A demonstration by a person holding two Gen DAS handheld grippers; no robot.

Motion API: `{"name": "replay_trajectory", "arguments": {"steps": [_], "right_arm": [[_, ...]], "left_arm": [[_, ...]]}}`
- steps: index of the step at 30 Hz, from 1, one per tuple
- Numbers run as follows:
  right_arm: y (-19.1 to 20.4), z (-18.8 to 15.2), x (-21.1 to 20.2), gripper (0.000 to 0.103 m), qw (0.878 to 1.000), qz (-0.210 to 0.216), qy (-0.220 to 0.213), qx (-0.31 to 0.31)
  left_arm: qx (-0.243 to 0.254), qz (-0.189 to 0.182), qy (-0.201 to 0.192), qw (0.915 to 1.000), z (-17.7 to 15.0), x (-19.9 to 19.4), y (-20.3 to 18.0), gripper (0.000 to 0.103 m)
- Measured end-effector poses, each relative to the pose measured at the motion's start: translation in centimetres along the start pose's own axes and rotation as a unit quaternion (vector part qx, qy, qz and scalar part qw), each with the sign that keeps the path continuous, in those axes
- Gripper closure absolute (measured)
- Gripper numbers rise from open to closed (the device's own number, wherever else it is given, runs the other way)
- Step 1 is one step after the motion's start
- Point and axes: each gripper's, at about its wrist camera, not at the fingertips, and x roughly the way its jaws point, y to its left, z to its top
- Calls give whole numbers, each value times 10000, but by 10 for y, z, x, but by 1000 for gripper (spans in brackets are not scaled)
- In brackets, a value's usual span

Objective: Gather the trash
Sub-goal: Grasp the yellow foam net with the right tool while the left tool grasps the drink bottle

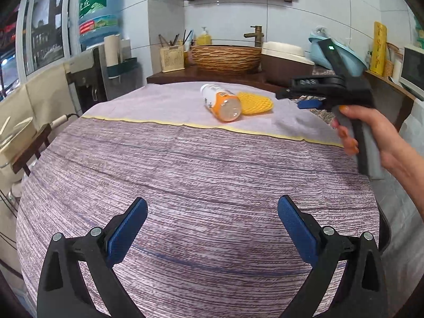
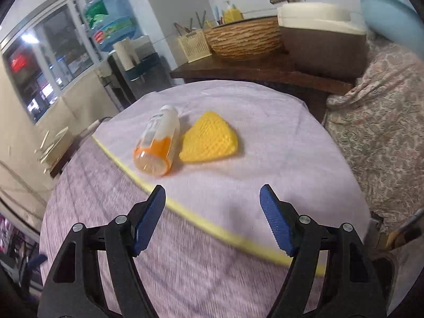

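Note:
An empty plastic bottle (image 1: 221, 102) (image 2: 157, 143) with an orange and white label lies on its side on the far part of the cloth-covered round table (image 1: 185, 175) (image 2: 278, 132). A yellow foam net (image 1: 255, 102) (image 2: 210, 141) lies right beside it, touching. My left gripper (image 1: 212, 212) is open over the near table, well short of both, with nothing between its blue pads. My right gripper (image 2: 213, 201) is open too, empty, above the cloth a little short of the bottle and net. The left wrist view shows it from the side (image 1: 304, 100), held in a hand (image 1: 371, 132).
A dark wooden counter (image 1: 172, 76) behind the table carries a woven basin (image 1: 226, 55) (image 2: 243, 37), a cutlery holder (image 1: 172, 58) and a brown box (image 2: 323, 42). A floral-covered surface (image 2: 379, 132) lies right. A water jug (image 1: 99, 16) and wooden chair (image 1: 31, 145) stand left.

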Motion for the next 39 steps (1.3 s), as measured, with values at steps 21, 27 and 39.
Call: {"name": "replay_trajectory", "arguments": {"steps": [21,27,39], "right_arm": [[5,37,86,84,9990,12,418,168],[-2,38,37,84,10000,17,3,0],[-21,15,-36,84,9989,81,-242,-395]], "left_arm": [[-82,-46,151,9998,49,45,28,6],[-305,-62,331,9990,110,79,36,6],[-705,-83,1278,9893,190,173,22,6]]}}
